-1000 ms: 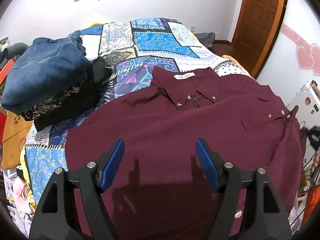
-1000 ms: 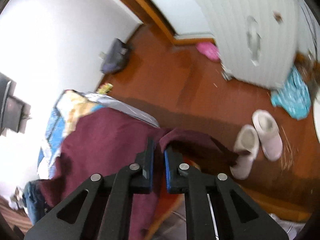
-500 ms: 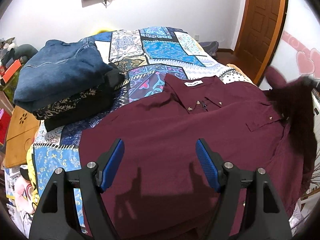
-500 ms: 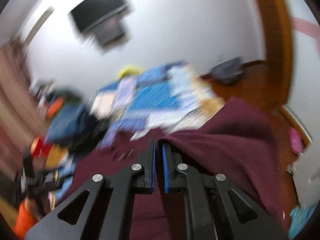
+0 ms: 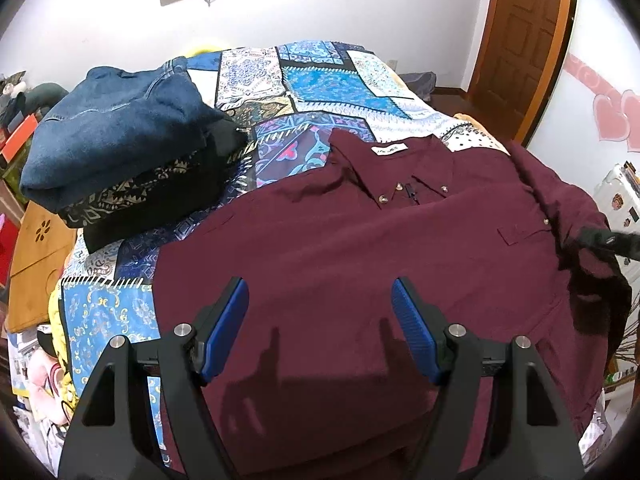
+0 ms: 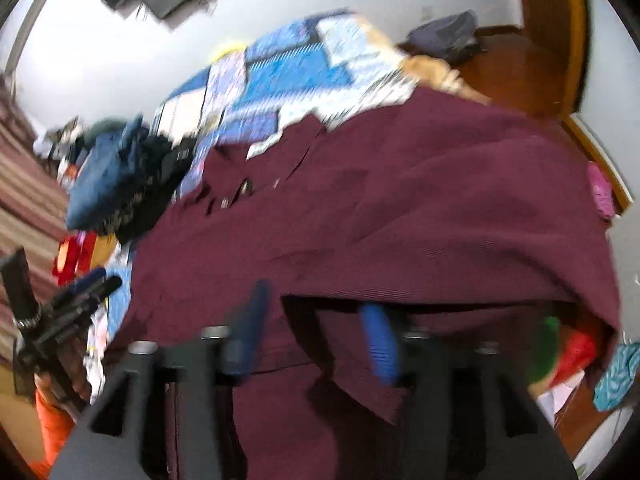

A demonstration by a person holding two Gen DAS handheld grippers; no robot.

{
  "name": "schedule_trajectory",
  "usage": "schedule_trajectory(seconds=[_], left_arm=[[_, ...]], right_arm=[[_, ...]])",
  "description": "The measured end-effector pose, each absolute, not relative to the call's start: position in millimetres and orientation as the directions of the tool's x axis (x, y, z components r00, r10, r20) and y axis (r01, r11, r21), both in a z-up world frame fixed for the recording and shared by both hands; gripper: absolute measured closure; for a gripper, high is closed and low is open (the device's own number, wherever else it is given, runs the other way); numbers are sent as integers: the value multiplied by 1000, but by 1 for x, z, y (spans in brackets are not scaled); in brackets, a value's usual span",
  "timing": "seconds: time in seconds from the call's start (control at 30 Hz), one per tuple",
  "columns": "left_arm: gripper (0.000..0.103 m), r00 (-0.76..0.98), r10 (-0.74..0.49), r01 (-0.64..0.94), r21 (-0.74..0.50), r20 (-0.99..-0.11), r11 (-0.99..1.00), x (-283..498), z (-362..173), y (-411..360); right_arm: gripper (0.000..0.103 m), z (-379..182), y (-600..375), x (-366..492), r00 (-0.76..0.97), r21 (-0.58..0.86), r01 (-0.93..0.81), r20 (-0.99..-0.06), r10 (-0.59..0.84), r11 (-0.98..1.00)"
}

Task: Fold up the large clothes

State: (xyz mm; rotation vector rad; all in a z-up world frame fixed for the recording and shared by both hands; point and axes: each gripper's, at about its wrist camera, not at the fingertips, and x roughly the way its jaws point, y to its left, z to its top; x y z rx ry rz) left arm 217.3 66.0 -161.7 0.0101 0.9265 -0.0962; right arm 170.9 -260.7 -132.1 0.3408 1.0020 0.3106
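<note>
Bed [image 5: 332, 80], patchwork quilt; maroon shirt [image 5: 360, 264] spread flat across it, collar away; folded clothes pile [image 5: 120, 160] beside it; left gripper [image 5: 320, 308], jaws wide, empty, above shirt; right gripper [image 6: 316, 324], jaws opening, sleeve fold draped between

Your left wrist view is sharp and evenly bright, with soft gripper shadows falling on the maroon shirt [image 5: 360, 264] near you. Your right wrist view is smeared by motion blur throughout. Both fisheye pictures bend and darken at their edges.
</note>
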Motion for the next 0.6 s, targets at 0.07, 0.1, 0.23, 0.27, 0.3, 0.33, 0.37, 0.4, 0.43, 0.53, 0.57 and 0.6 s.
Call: schedule_trajectory(seconds=[0.07,0.1,0.23,0.27,0.3,0.33,0.37,0.4,0.43,0.53,0.57,0.6], left_arm=[[30,601,-86,94,-37,-795,995,217,-161,64],[30,601,-90,99,-38,-794,994,217,-160,62],[30,602,-96,110,-36,-792,993,219,-159,58],[30,602,-99,113,-38,-792,993,219,-159,56],[30,601,-102,115,-40,-792,993,219,-159,56],[30,601,-104,116,-42,-793,992,220,-159,55],[30,600,-105,118,-42,-793,992,220,-159,54],[30,599,-105,118,-42,-793,992,221,-160,54],[30,599,-105,117,-42,-794,992,221,-160,53],[30,592,-104,113,-45,-799,993,223,-161,54],[30,591,-104,112,-47,-800,993,223,-162,54],[30,590,-102,110,-46,-801,993,223,-162,54]], right_arm=[[38,-122,-275,166,538,429,-55,-748,389,901],[38,-122,-288,161,551,452,-15,-741,385,892],[38,-130,-328,154,591,529,142,-723,358,836],[38,-135,-340,151,598,545,188,-724,345,817],[38,-144,-354,149,601,563,242,-727,333,790],[38,-149,-363,148,600,578,281,-729,329,767],[38,-158,-373,147,602,596,318,-728,328,738],[38,-163,-378,148,605,610,346,-726,327,713],[38,-173,-388,148,608,624,388,-726,321,678],[38,-190,-405,150,612,658,449,-720,328,605],[38,-195,-409,151,616,671,461,-713,334,581],[38,-200,-411,153,623,673,475,-712,324,567]])
